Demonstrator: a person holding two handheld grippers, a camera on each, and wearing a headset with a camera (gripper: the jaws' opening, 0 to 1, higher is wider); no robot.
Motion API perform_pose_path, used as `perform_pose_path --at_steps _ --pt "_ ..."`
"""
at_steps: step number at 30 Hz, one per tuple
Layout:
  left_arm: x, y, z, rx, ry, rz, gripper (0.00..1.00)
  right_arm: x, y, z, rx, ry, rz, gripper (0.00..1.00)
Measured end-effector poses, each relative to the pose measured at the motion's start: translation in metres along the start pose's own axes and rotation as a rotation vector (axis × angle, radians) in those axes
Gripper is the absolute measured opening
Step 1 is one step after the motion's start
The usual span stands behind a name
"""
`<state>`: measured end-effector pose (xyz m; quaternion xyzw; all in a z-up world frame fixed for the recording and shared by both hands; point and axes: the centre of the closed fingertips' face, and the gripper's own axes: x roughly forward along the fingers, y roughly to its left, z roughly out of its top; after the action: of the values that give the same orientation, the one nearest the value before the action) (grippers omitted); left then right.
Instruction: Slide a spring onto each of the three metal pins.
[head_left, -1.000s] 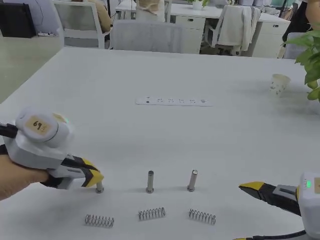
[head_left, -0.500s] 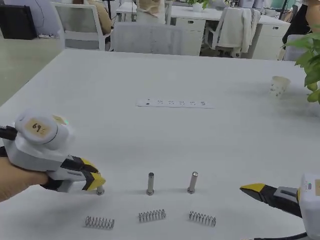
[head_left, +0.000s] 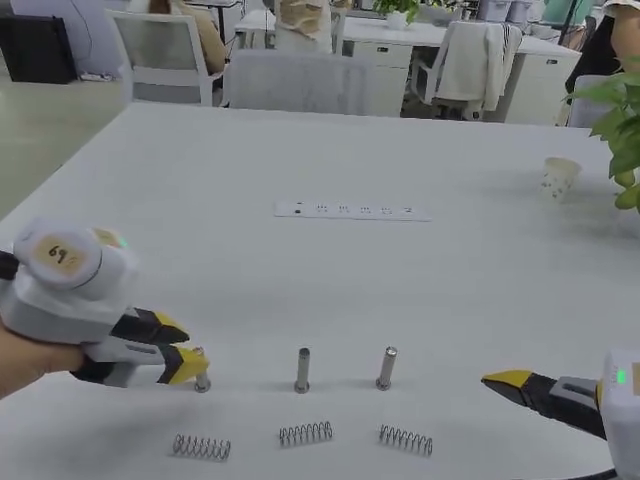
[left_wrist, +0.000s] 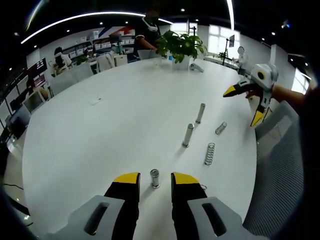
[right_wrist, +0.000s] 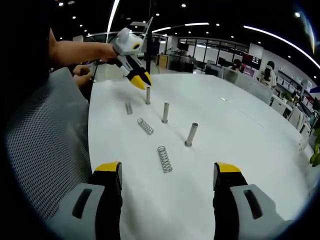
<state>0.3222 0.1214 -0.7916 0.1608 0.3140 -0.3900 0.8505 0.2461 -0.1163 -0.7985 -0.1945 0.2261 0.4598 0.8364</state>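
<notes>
tabletop (head_left: 330, 280): white and broad. it carries three upright pins in a row, with three springs lying flat in a row on your side of them.
left gripper (left_wrist: 155, 176): released. its jaws stand apart on either side of the left pin, with a gap showing each side in the left gripper view.
right gripper (right_wrist: 167, 172): released wide and grasping nothing. it hovers off the right end of the row.
pins: left pin (head_left: 201, 378), middle pin (head_left: 303, 368) and right pin (head_left: 386, 367) all stand bare.
springs: left spring (head_left: 200, 447), middle spring (head_left: 306, 433) and right spring (head_left: 405, 438) each lie near their own pin but apart from it.
what the move turns on: each spring's long axis runs left to right along the tabletop, while the pins point up, so you'd likely have to tip a spring upright. the left spring lies toward you from your left gripper. your right gripper is nearer the right spring.
</notes>
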Motion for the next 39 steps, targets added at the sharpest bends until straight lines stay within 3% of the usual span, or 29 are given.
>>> perform_pose_path --at_steps 14,28,39 --pt "-0.017 -0.003 -0.018 -0.010 0.020 -0.004 0.18 0.000 0.000 0.001 -0.002 0.000 0.000 0.74" --pt "-0.017 -0.030 -0.042 -0.007 0.049 -0.092 0.15 0.000 0.000 0.001 0.001 -0.001 -0.002 0.75" --pt "-0.005 -0.052 -0.056 0.068 0.059 -0.178 0.18 0.001 0.000 0.000 0.004 0.004 -0.003 0.74"
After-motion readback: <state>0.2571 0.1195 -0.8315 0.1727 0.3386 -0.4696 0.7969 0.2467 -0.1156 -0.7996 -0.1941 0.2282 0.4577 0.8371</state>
